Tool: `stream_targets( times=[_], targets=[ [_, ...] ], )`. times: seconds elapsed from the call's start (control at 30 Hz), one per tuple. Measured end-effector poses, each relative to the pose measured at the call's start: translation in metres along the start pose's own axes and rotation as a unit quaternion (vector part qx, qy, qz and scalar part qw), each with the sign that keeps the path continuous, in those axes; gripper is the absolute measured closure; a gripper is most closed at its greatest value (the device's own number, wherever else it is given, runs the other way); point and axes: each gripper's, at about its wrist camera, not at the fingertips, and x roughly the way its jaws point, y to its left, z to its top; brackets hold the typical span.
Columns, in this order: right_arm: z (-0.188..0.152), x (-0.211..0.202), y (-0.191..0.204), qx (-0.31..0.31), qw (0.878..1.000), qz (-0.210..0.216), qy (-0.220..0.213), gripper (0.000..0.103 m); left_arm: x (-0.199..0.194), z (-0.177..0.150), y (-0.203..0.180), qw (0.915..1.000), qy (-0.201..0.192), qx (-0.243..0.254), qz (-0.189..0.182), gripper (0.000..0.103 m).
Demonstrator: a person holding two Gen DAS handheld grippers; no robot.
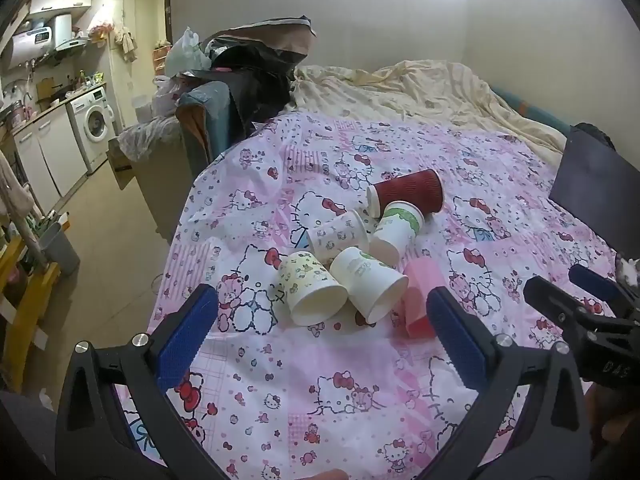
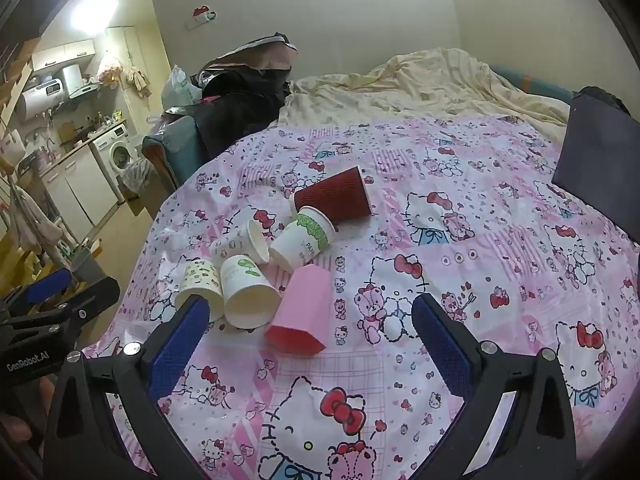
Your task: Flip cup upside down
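Several cups lie on their sides in a cluster on the pink cartoon-print sheet (image 1: 320,380). A pink cup (image 2: 300,314) lies nearest, its mouth toward me, also in the left wrist view (image 1: 420,292). Beside it are a white cup with a green leaf (image 2: 248,296), a cream patterned cup (image 1: 308,292), a small cartoon cup (image 1: 340,236), a green-banded white cup (image 2: 304,238) and a dark red ribbed cup (image 2: 334,196). My left gripper (image 1: 320,328) is open, just short of the cluster. My right gripper (image 2: 312,332) is open, with the pink cup between its fingers' line.
A rumpled cream duvet (image 1: 420,88) covers the bed's far side. A dark flat panel (image 1: 592,192) stands at the right. Black bags and clutter (image 1: 248,80) pile at the bed's left corner. The bed's left edge drops to the floor (image 1: 112,248); a kitchen lies beyond.
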Motion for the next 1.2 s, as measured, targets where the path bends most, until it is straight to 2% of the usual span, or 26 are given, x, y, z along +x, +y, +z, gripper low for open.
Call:
stream_targets(
  times=[1.2],
  targets=[
    [-0.0001,-0.001,0.0016,0.0,1.0,0.001,-0.002,0.0,0.0004,0.0008,-0.0008,1.0,0.001,0.0,-0.005,0.0]
  ],
)
